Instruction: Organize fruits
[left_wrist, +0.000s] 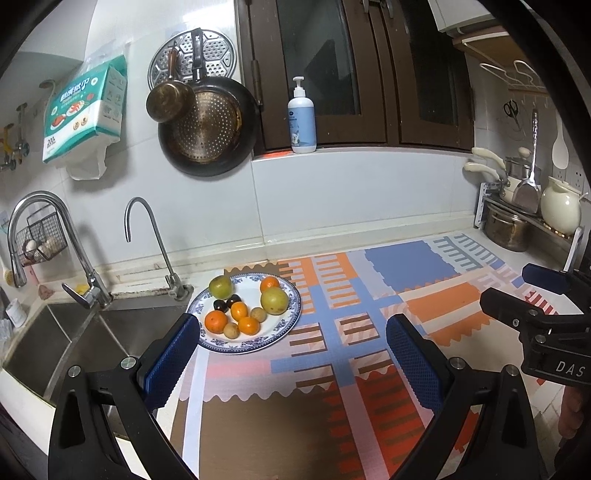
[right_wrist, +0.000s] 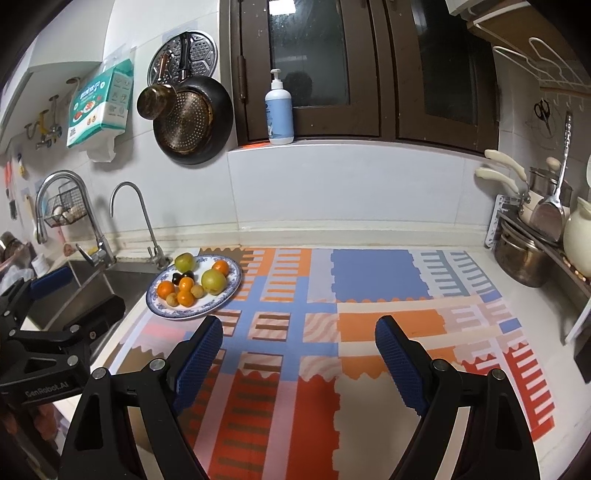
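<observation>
Left gripper (left_wrist: 293, 345) and right gripper (right_wrist: 299, 345): jaws wide, holding nothing, above the mat (right_wrist: 369, 273); fruit on plate (left_wrist: 291, 295).

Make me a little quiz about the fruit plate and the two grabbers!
1. True or false: the left gripper is holding a fruit.
2. How many orange fruits lie on the plate?
3. Which is nearer the sink: A) the plate, B) the pots?

Key: 1. False; its fingers are open and empty, like the right gripper. 2. Four. 3. A.
</observation>
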